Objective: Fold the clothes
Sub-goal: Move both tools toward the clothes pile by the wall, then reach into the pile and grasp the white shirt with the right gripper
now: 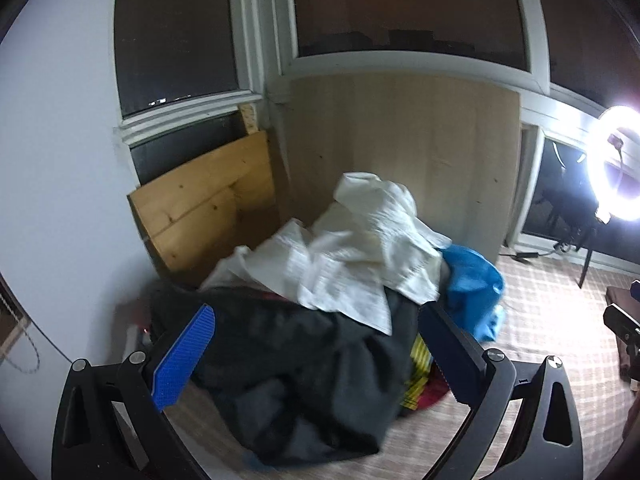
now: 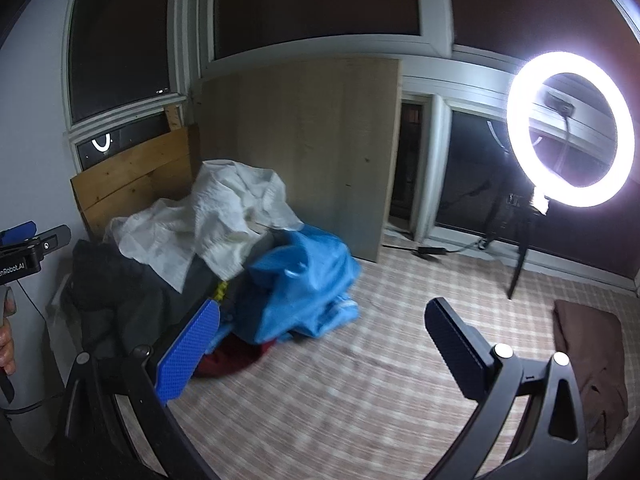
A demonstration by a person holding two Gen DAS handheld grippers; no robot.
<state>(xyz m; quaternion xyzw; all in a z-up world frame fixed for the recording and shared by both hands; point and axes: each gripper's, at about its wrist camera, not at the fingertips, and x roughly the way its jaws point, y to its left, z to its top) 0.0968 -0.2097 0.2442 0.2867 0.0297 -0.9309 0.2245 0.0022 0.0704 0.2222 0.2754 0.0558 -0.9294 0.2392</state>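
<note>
Clothes lie heaped at the far left of the checked floor (image 2: 360,380), against a wooden board (image 1: 208,204): a white garment (image 1: 360,248) on top, a dark garment (image 1: 288,360) under it, a blue garment (image 2: 300,280) at the right. Left claw (image 1: 316,356) hovers spread before the pile, empty. Right claw (image 2: 324,348) is spread over bare floor. A ring light (image 2: 570,128) glows at the right.

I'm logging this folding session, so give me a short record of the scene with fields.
pile: unfolded clothes heaped on the checked floor covering
top: white garment
below: dark garment
right side: blue garment
apart: folded brown cloth
left gripper: open, empty
right gripper: open, empty
light: ring light on
</note>
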